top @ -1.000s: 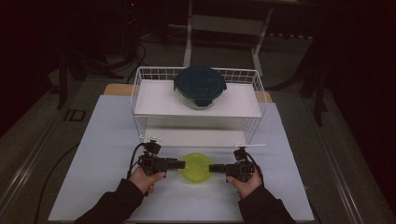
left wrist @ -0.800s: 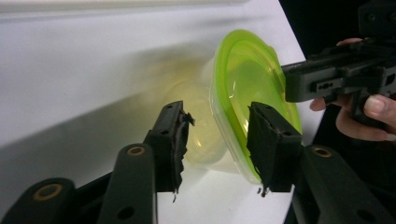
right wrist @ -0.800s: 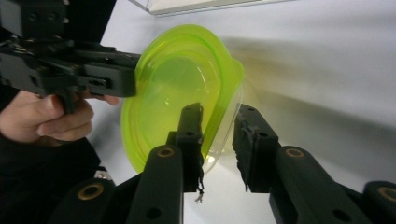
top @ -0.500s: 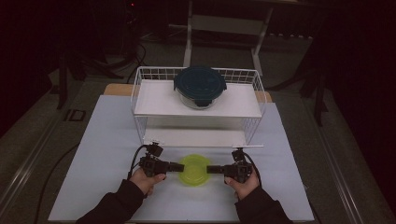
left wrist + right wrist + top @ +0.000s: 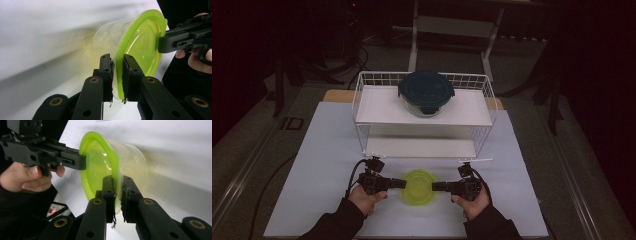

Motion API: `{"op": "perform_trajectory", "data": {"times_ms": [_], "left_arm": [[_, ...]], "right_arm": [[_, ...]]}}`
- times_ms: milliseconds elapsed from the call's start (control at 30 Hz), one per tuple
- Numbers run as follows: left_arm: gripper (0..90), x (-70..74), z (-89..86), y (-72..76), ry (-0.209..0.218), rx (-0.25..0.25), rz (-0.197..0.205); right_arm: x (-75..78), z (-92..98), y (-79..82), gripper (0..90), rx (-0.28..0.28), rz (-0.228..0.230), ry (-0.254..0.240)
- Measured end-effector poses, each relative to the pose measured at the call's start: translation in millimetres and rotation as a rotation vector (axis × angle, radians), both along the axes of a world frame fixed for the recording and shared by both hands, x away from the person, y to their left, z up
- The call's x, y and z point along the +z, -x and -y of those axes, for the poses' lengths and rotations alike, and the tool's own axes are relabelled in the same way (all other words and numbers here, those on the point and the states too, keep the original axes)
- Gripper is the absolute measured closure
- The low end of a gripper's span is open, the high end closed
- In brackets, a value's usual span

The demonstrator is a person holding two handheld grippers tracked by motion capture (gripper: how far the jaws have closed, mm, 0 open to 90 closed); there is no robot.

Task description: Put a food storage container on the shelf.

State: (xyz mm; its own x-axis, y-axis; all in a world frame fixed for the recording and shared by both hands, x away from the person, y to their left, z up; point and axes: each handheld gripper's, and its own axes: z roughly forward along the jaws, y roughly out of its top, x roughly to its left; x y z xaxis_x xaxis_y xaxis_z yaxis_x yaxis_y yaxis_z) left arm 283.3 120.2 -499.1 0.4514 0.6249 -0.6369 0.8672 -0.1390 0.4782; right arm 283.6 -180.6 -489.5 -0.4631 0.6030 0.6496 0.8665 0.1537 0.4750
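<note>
Lidded container (image 5: 418,186), clear plastic under a lime-green lid (image 5: 140,47), sits on the white table (image 5: 312,165) in front of the wire rack (image 5: 424,117), which carries a dark-lidded glass bowl (image 5: 426,92); left gripper (image 5: 399,183) and right gripper (image 5: 438,186) have just been closing and now pinch the lid's rim from opposite sides, jaws narrow on the thin edge; it looks empty and light, its wall thin and likely flexible, the smooth rim probably slippery; the stiffer rim seems the soundest hold.
</note>
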Motion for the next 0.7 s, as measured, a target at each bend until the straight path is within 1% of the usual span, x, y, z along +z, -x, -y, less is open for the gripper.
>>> {"op": "perform_trajectory", "data": {"times_ms": [100,167,233,300,467,500,633,667,700], "left_arm": [[79.1,4.6,0.2,0.9,0.006,0.004,0.012],[79.3,8.6,-0.4,0.8,0.025,0.012,0.015],[79.3,13.1,-0.4,1.0,0.035,0.013,0.031],[79.2,17.4,-0.4,0.4,0.033,0.004,0.049],[79.3,26.8,-0.4,-0.8,0.04,0.008,0.069],[79.4,32.1,-0.3,-0.7,0.04,0.008,0.083],[79.5,46.4,0.3,-0.6,0.036,0.005,0.119],[79.6,50.1,0.6,-0.7,0.033,0.006,0.124],[79.6,50.1,0.6,-0.7,0.033,0.006,0.124]], "right_arm": [[3.2,0.7,0.7,82.4,0.002,0.014,-0.002],[7.8,1.4,1.6,82.4,0.004,0.031,0.0],[13.5,2.4,1.9,82.3,0.003,0.047,-0.005],[18.9,3.0,1.9,82.4,0.003,0.063,-0.003],[28.4,3.3,2.5,82.4,-0.001,0.098,0.0],[30.1,3.7,2.3,82.4,-0.002,0.1,-0.005],[41.3,5.8,1.7,82.4,-0.002,0.125,-0.021],[44.3,6.1,1.8,82.4,-0.001,0.135,-0.022],[47.6,6.0,2.0,82.4,-0.001,0.143,-0.02]]}}
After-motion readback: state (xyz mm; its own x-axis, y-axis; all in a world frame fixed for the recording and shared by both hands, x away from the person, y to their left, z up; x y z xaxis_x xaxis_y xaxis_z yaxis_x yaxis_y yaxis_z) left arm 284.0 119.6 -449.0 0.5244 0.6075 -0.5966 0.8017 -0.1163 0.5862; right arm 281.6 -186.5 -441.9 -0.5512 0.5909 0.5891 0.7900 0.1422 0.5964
